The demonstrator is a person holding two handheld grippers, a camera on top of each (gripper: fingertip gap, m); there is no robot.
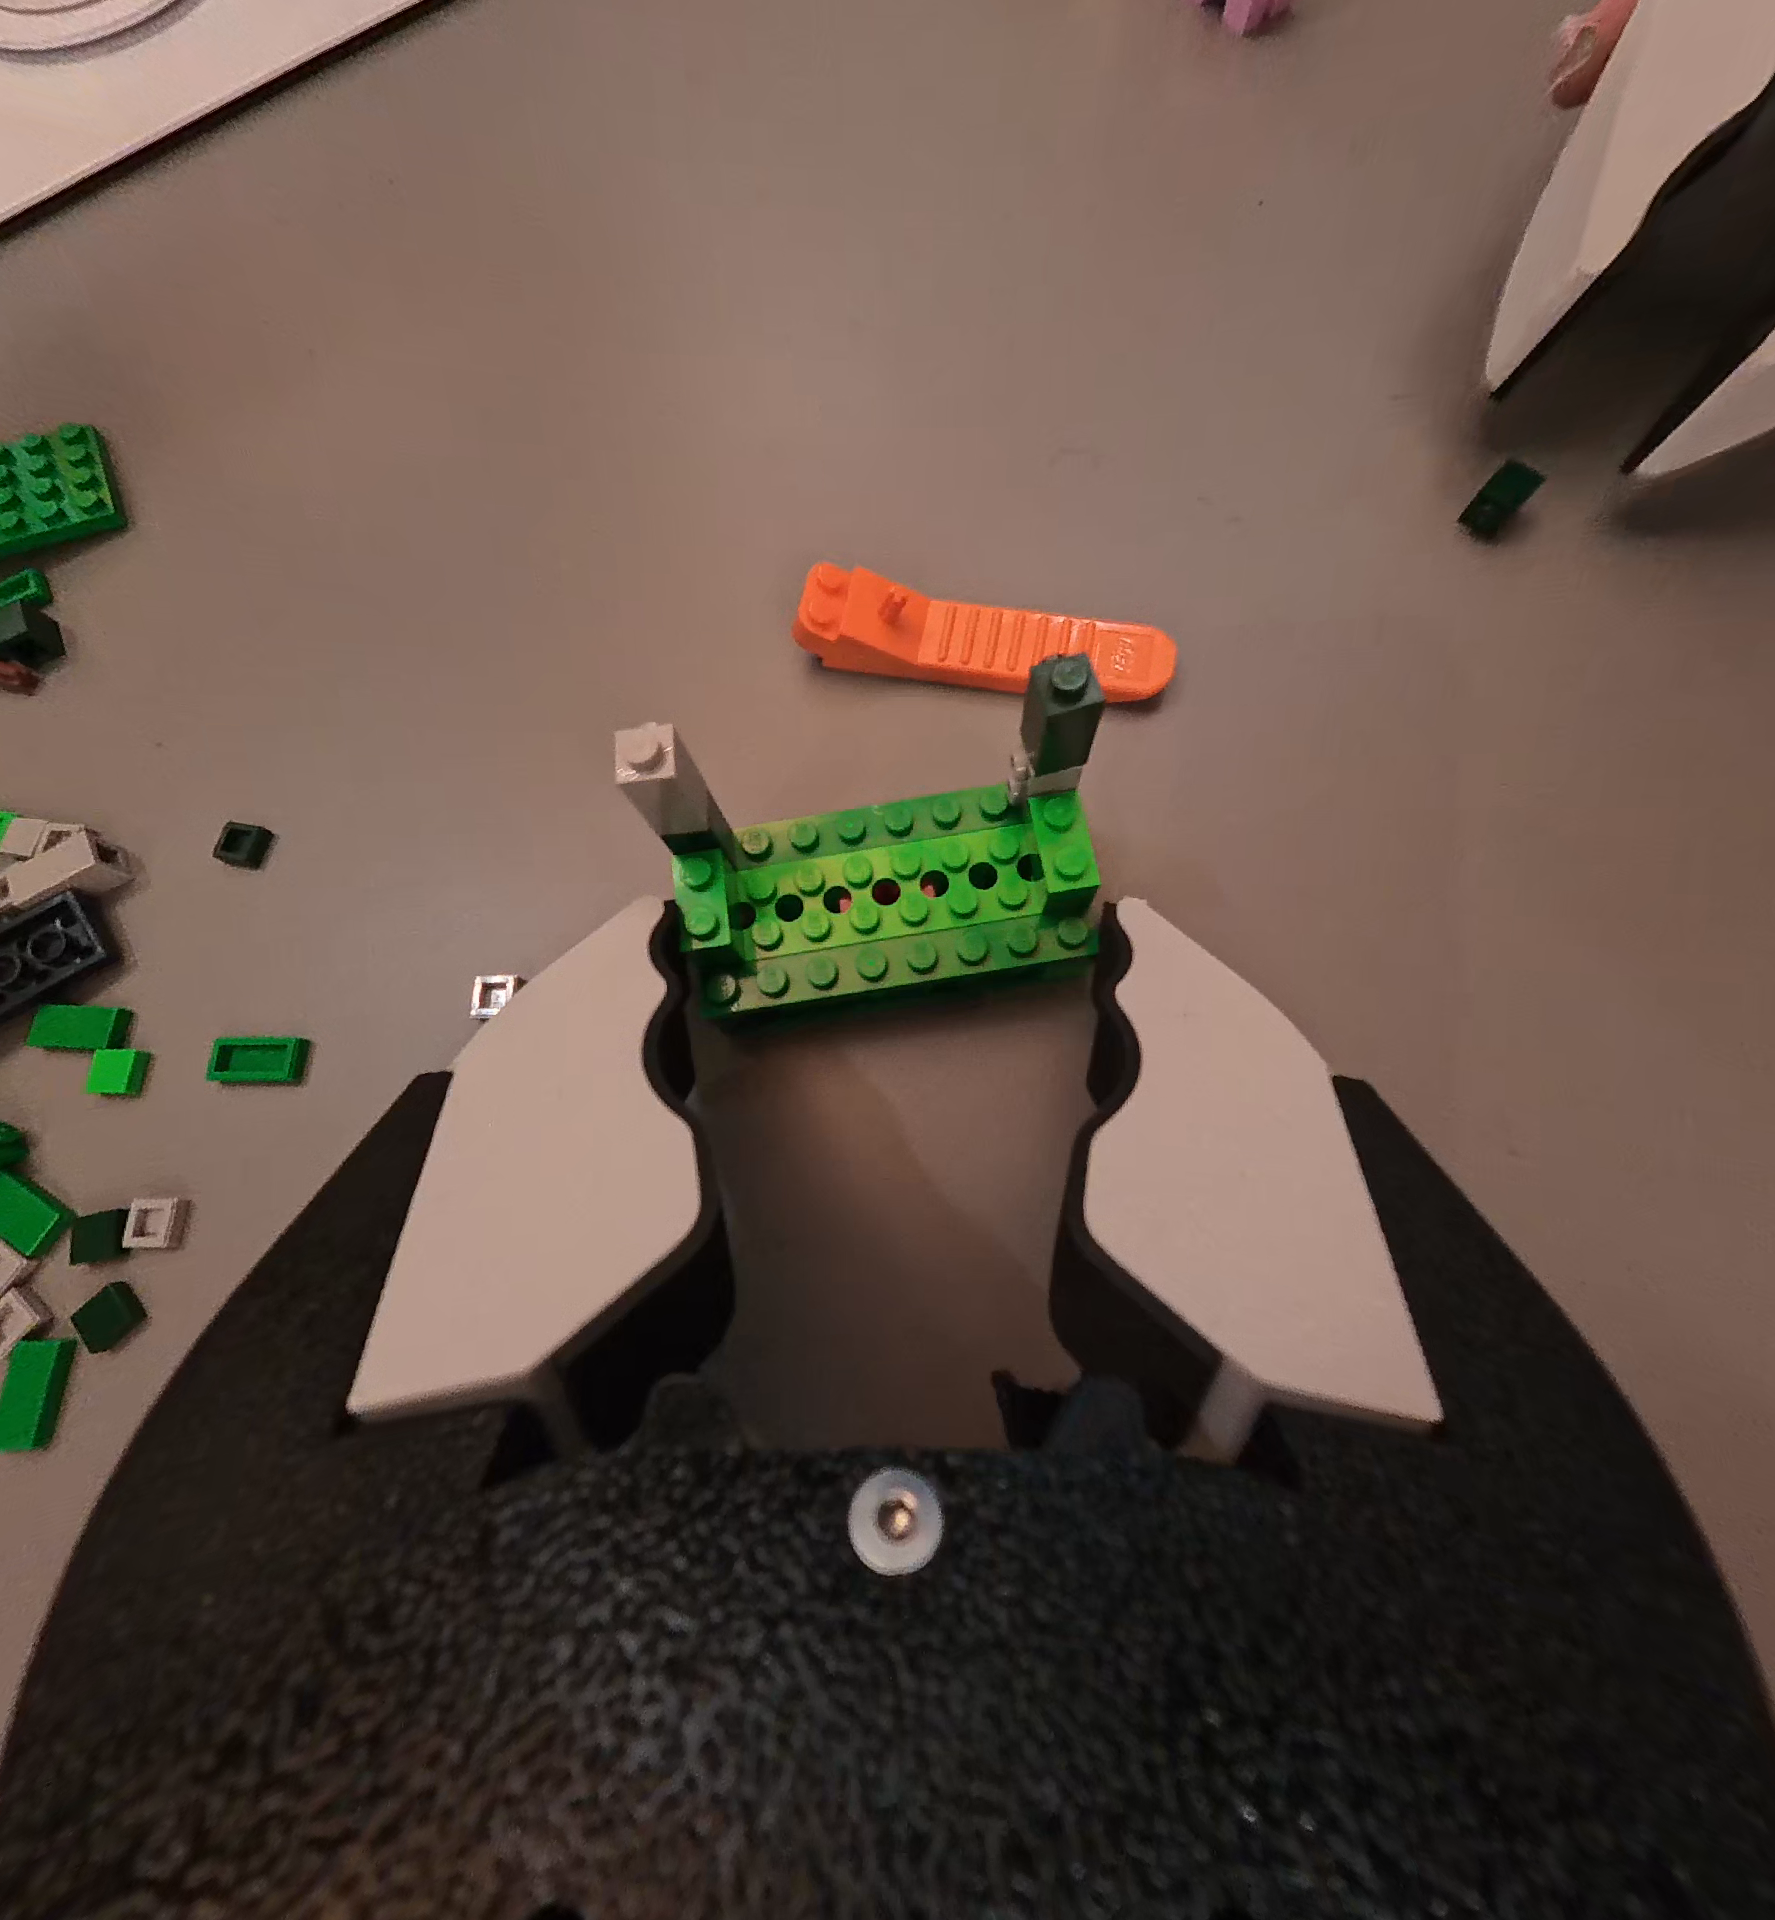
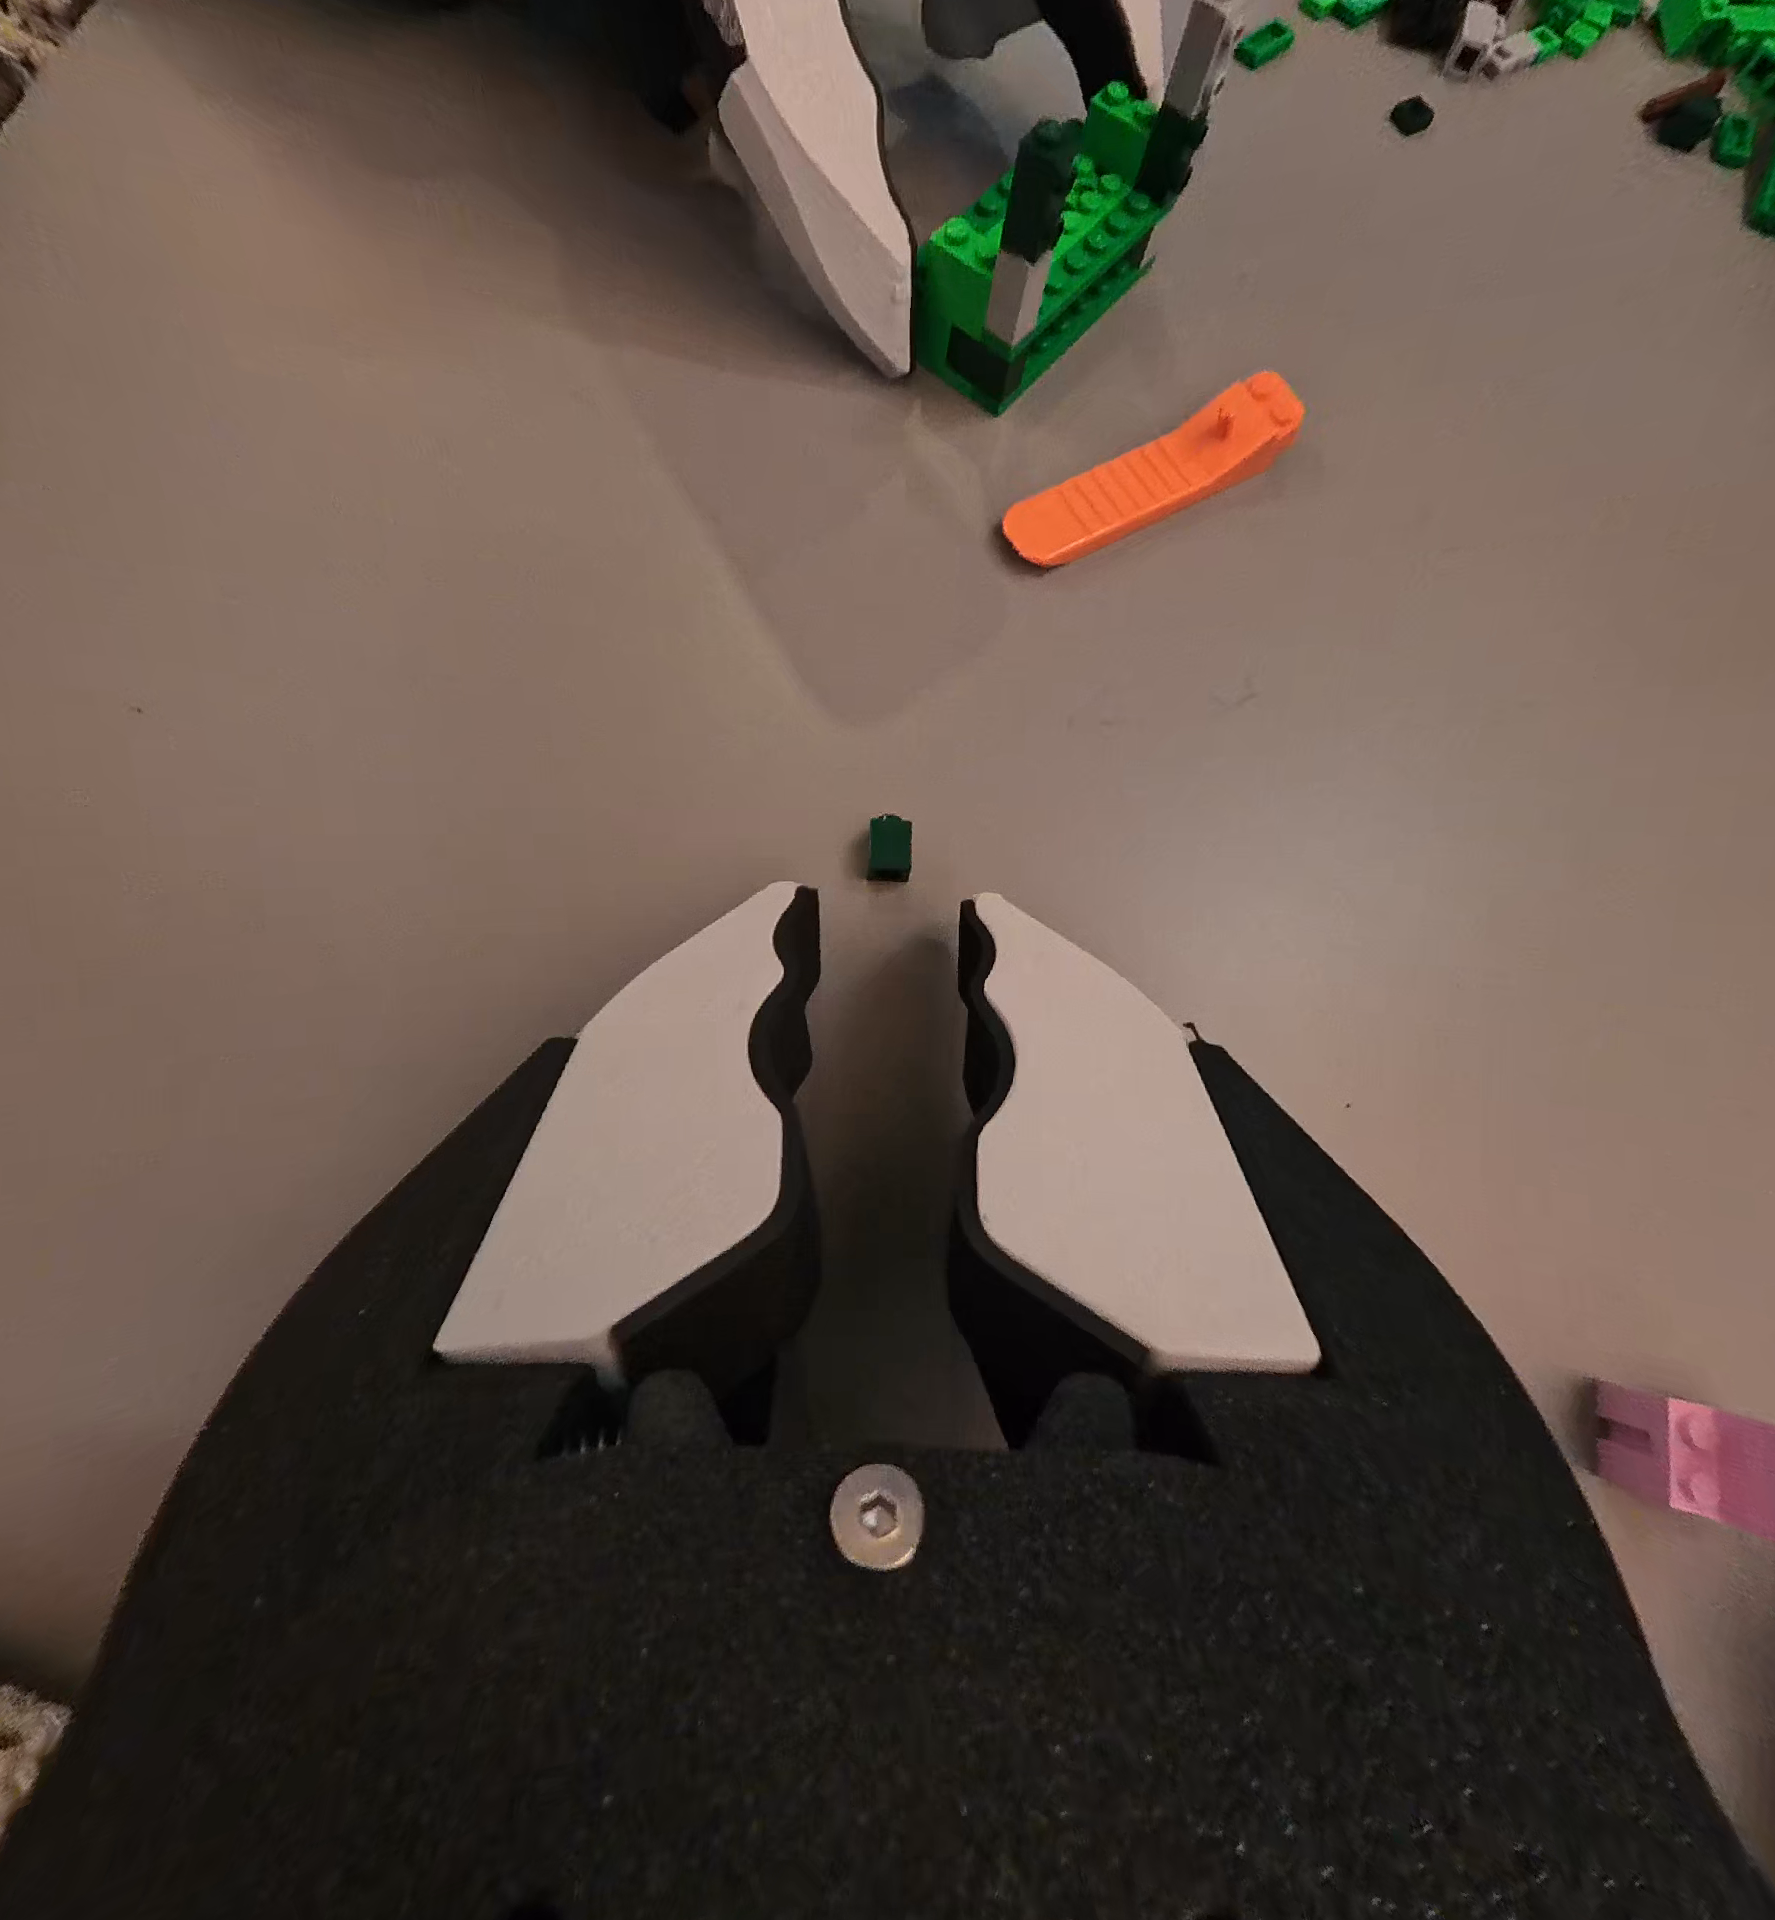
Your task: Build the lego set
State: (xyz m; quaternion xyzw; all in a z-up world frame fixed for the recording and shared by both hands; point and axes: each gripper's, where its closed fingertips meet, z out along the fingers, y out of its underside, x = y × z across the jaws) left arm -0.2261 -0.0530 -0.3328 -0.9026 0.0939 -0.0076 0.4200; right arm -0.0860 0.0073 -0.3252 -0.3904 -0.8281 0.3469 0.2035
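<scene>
Right hand-held gripper released, jaws parted, just short of a small dark green brick; left hand-held gripper clenched on the green lego assembly on the worktop.

Brick: light, rigid, slick, likely to skid; best pinched across its flat sides. Assembly: stiff base, two slender posts, grey and dark green, probably easily knocked off. Nearby: orange brick separator, loose-brick pile cut off at the frame edge. Assembly underside hidden.
</scene>
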